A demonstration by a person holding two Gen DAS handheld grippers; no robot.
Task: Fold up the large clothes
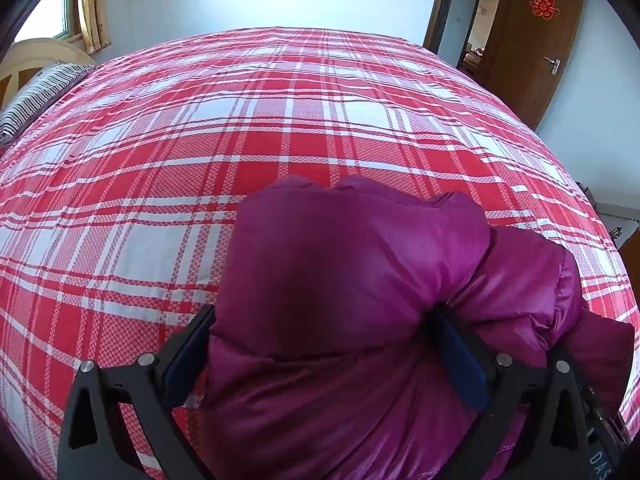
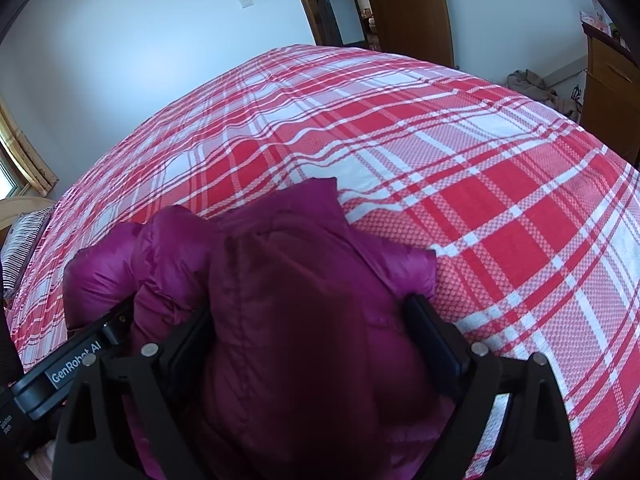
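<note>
Bed [image 1: 320, 128] fills most of both views, red-and-white plaid sheet, flat and bare apart from the jacket. Striped pillow [image 1: 36, 96] at the left edge of the left view, brown door [image 1: 536, 40] upper right.

Purple puffer jacket [image 1: 352, 272] sits bottom centre in both views, bunched up in a puffy heap on the near part of the sheet. Can't make out sleeves, hem or collar from here. Judging by the lump shape: no clean flat fold showing, so I'd call the task either early or mid-fold. Spreading, squaring and final folds look left to do.

Left gripper [image 1: 324, 340]: jaws spread fairly wide, thick wad of jacket packed between the pads, fabric pressing both sides. Reads as holding it.

Right gripper [image 2: 312, 332]: same story, jaws wide with a fat bundle of jacket [image 2: 280, 280] filling the gap and touching both pads. Left tool body shows lower left in the right view, so the two sit close together on the same heap.
</note>
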